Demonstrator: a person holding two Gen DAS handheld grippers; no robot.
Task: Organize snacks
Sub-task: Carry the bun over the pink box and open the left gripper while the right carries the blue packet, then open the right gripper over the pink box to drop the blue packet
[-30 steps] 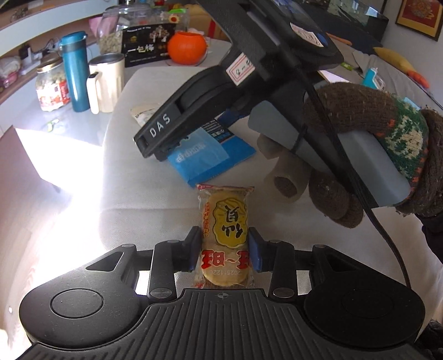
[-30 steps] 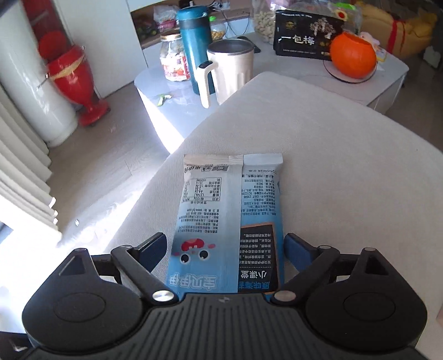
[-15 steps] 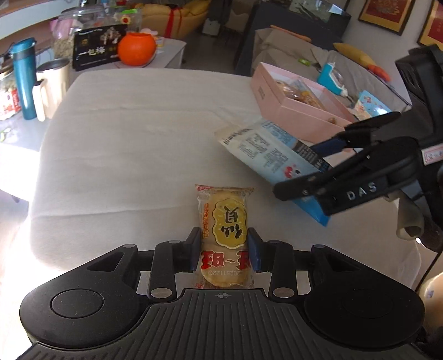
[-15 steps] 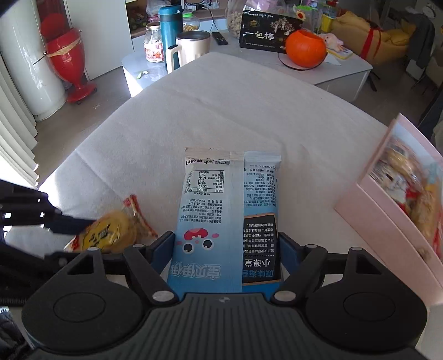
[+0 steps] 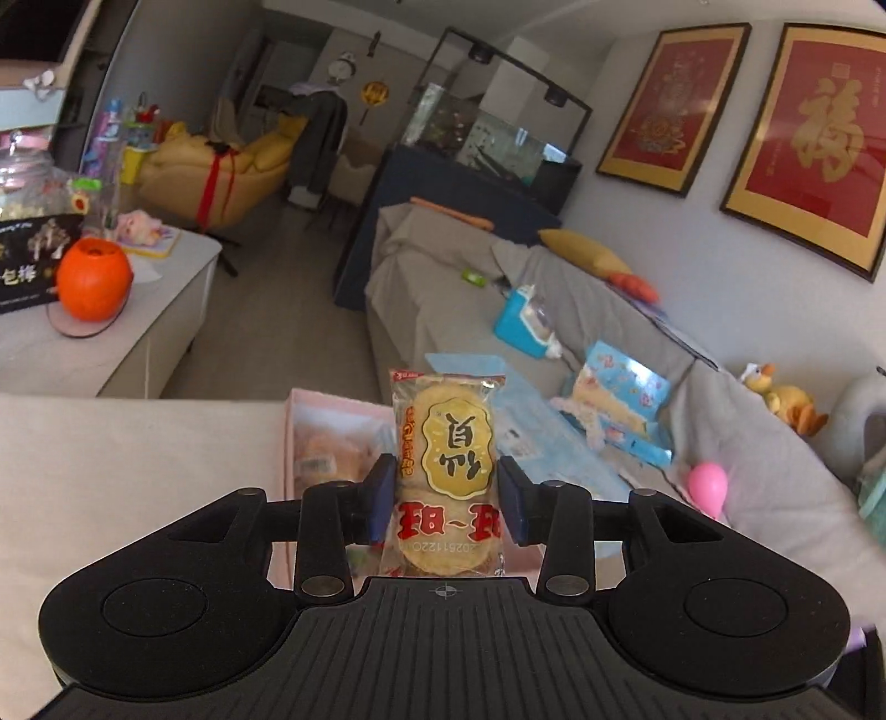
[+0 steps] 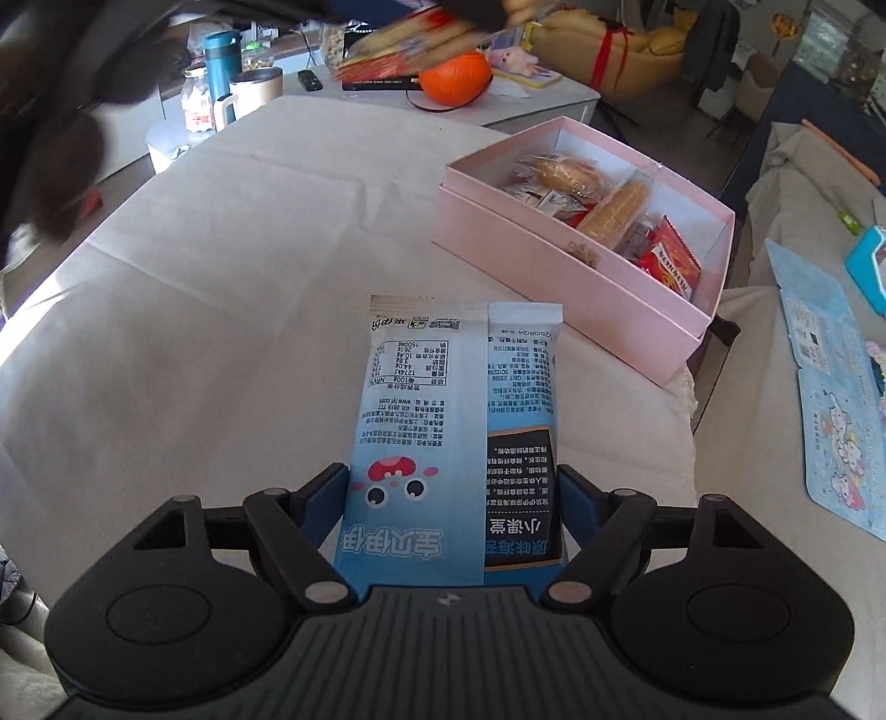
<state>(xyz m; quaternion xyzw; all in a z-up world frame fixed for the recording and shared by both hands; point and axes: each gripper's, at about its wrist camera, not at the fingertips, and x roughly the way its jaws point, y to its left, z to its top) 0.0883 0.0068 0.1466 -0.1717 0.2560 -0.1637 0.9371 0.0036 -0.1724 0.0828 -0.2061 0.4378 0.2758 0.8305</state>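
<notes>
My left gripper (image 5: 447, 501) is shut on a yellow rice cracker packet (image 5: 446, 471) and holds it in the air above the near end of the pink box (image 5: 315, 437). My right gripper (image 6: 454, 507) is shut on a blue seaweed snack bag (image 6: 454, 432), held above the white tablecloth (image 6: 221, 266). The open pink box (image 6: 559, 288) lies ahead and to the right of it, with several wrapped snacks inside. The left gripper with its packet shows blurred at the top of the right wrist view (image 6: 421, 27).
A side table (image 6: 515, 99) behind holds an orange pumpkin jar (image 6: 454, 77), a black box, a blue flask (image 6: 221, 61) and a white mug (image 6: 249, 94). A grey sofa (image 5: 609, 354) with toys and blue packages lies right of the table.
My left gripper has lifted the cracker packet off the table and swung right toward the pink box. My right gripper has carried the blue bag right, nearer the box.
</notes>
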